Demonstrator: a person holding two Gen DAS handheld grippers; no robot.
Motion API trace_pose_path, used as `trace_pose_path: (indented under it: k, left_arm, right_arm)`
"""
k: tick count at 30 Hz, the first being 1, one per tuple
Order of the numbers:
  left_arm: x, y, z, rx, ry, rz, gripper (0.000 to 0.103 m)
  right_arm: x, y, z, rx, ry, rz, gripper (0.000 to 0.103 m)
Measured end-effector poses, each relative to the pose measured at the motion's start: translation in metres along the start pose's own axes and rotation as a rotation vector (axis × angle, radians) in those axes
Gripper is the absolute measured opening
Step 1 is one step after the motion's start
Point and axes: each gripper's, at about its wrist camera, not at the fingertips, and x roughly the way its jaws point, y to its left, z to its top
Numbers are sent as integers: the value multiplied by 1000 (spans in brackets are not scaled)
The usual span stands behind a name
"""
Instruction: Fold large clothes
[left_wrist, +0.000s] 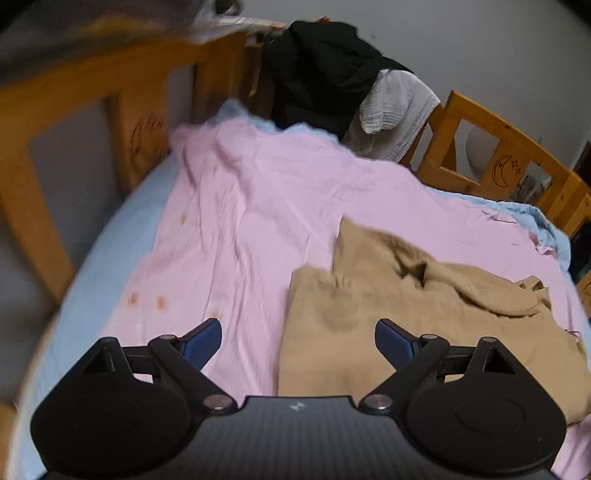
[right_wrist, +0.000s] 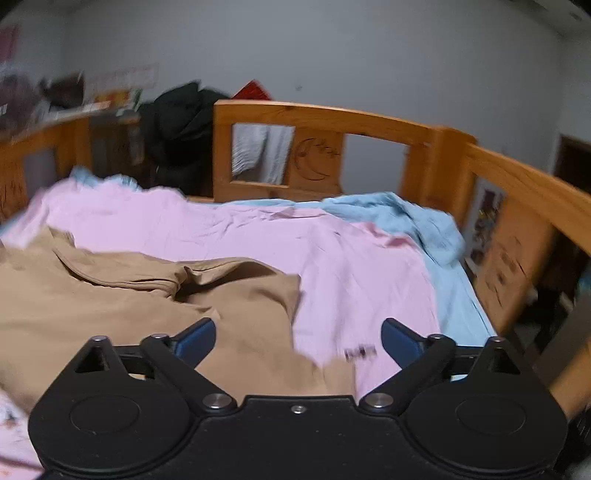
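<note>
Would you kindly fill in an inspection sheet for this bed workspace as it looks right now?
Surface: pink sheet spread over a blue sheet, wrinkled.
Job's things: tan garment lying rumpled, partly folded, on the pink sheet.
Clutter: black clothes and white cloth draped on the wooden bed rail.
Grippers: left gripper and right gripper both open, empty.
Cables: nothing seen.
Surroundings: grey wall, blurred shelf items.
</note>
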Motion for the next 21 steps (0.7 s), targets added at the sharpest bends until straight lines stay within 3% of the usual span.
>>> trace_pose_path:
  k: [3,7,10,12,13,14,15,21]
  left_arm:
    - [9,15,-23,-88,34,3,89]
    - [18,30,-54,-193,58,-52,85]
    - [22,33,-67,-225,66,-92,63]
    - [24,33,-70,-249,62,-140,28]
    - [23,33,-71,-253,57,-149,20]
    - [22,31,-72,-249,41,-124,8]
    - [20,30,-74,-245,25,-120,6]
    - [3,27,-91,-267,3,-84,1]
  right_arm:
    - [-18,-12,-25,111,30,-18,97]
    - [-23,-39,-59,404,112,-24,90]
    - [-10,-52,-72,531,170,-14,69]
    - [-2,-54,-72,544,167,-4,44]
    - [1,-54,-72,532,164,-7,35]
    - [5,-51,-71,519,158,5,19]
    - [8,-48,-71,502,150,15,11]
    - [13,-37,-56,372,44,-13,9]
